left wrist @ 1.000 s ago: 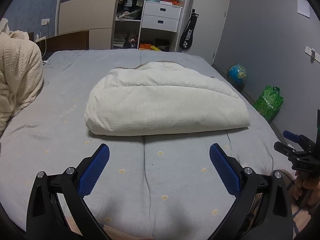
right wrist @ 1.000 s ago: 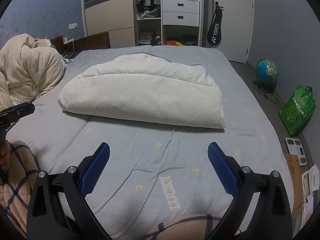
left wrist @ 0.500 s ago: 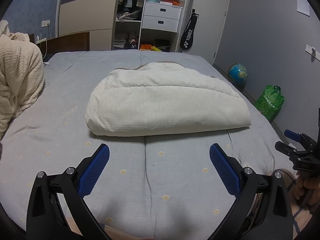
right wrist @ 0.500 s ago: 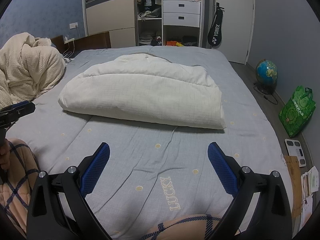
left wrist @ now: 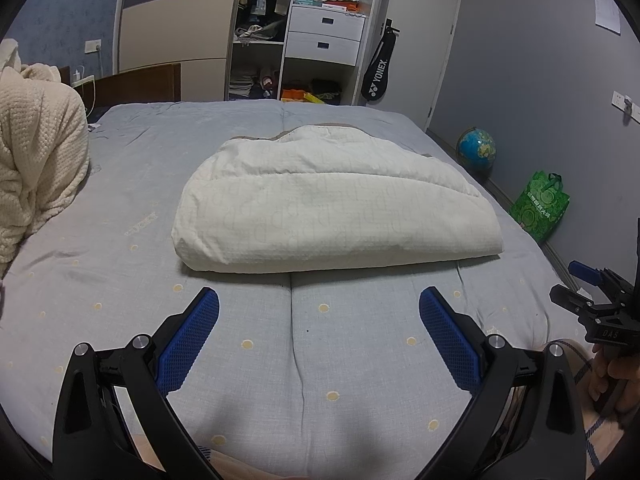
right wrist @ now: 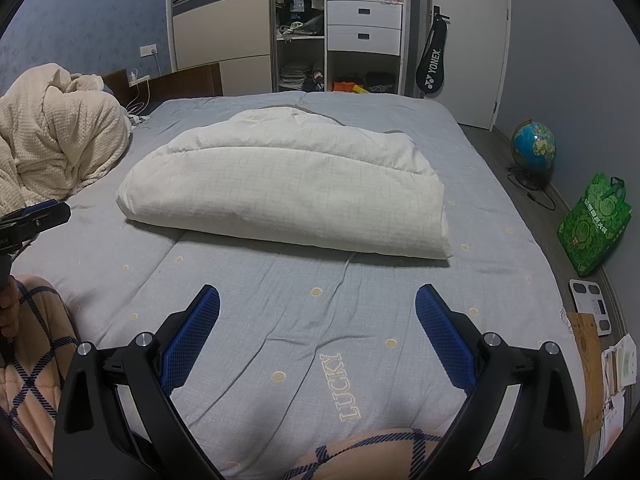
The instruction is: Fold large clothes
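Observation:
A large white padded garment point(left wrist: 332, 208) lies folded into a thick bundle in the middle of the grey bed point(left wrist: 120, 280); it also shows in the right wrist view point(right wrist: 288, 196). My left gripper point(left wrist: 318, 312) is open and empty, held above the bed sheet short of the bundle's near edge. My right gripper point(right wrist: 317, 310) is open and empty, also short of the bundle. The right gripper shows at the right edge of the left wrist view point(left wrist: 588, 300). The left gripper shows at the left edge of the right wrist view point(right wrist: 36, 216).
A cream knitted blanket point(right wrist: 56, 136) is heaped at the bed's left side. A wardrobe with drawers point(left wrist: 324, 36) stands beyond the bed. A globe point(right wrist: 534, 146), a green bag point(right wrist: 594, 226) and a scale point(right wrist: 592, 304) are on the floor to the right.
Both grippers have barely shifted; the views have drifted very slightly. The bundle has not moved.

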The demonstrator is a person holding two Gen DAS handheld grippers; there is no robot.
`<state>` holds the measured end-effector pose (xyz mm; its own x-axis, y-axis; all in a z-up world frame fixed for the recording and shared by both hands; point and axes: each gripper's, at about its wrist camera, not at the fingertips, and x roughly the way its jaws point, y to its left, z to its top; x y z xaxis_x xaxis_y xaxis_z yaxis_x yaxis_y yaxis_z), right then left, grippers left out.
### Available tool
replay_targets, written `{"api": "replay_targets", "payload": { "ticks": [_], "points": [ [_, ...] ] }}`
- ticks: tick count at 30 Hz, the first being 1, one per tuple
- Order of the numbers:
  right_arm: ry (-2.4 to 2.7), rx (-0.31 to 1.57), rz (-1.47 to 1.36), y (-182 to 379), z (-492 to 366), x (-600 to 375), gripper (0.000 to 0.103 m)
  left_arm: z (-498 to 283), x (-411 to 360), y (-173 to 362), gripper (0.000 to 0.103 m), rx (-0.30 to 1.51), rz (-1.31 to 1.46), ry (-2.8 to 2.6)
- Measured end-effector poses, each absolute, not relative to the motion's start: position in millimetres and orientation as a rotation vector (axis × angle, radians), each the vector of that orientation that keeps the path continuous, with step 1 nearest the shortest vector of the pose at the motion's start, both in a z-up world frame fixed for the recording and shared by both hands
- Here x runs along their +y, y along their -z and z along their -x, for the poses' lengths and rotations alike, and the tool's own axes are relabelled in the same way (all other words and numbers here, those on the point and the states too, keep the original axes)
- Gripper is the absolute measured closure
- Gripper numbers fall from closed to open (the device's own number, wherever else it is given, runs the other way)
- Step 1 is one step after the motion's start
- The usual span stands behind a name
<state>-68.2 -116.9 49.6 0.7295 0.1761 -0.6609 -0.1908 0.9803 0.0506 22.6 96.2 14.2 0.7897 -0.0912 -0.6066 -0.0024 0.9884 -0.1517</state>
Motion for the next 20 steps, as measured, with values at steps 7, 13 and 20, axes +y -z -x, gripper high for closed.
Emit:
{"api": "replay_targets", "payload": {
  "ticks": [7,13,20],
  "points": [
    [-0.203,0.725,0.023,-49.7,68.7,-116.6,0.009,-21.7,97.1,-15.3,0.006,0.648,0.147,0.055],
    [-0.203,0.725,0.021,-50.2,69.0,-117.0,0.009,-23.8,97.9,-15.4,0.006,0.656,0.154,0.049],
    [-0.203,0.725,0.021,-50.6,68.9,-117.9,0.009,-24.9,97.0,-14.6,0.006,0.659,0.146,0.049]
  ]
}}
